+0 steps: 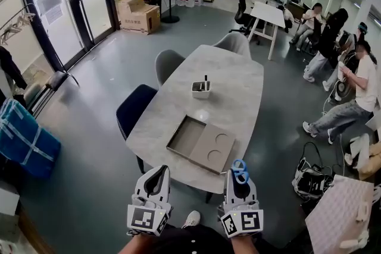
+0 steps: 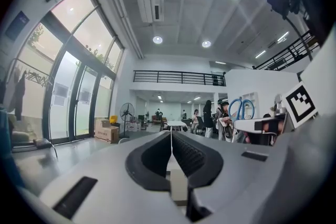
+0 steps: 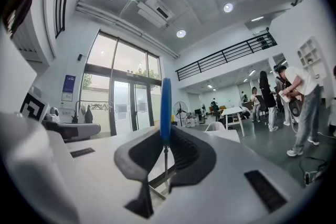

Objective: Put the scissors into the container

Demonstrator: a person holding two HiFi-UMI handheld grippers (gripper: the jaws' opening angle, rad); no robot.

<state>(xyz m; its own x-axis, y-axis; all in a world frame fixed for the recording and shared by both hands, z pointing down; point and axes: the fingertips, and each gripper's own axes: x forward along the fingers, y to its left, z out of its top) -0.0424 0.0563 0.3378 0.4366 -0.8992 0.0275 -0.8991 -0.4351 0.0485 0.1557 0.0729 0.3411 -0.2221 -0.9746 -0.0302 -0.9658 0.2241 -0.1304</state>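
Scissors (image 1: 239, 169): blue-handled, held in the right gripper (image 1: 240, 180), off the near edge of the table (image 1: 238, 98) and not yet over it. In the right gripper view the jaws are clenched on the metal blade section, with the blue handle (image 3: 166, 107) standing upright and edge-on above the pads. The finger loops stick out past the jaw tips.

Handling, as judged: a light, rigid item. The blades are probably smooth and apt to slip or turn between the pads, and the pivot may let one loop swing. The present hold, low on the blades, looks adequate for carrying. The plastic loops would offer a less slippery hold.

Left gripper (image 1: 158, 174): jaws pressed together with nothing between them, as its own view confirms (image 2: 170, 135). It is alongside the right gripper, also short of the table's near edge.

Pose: both grippers are level and parallel, pointing toward the table.

Container (image 1: 201, 89): a small white box near the table's middle, well beyond a flat cardboard tray (image 1: 202, 146) lying at the near end. A dark upright item stands in it, too small to identify.
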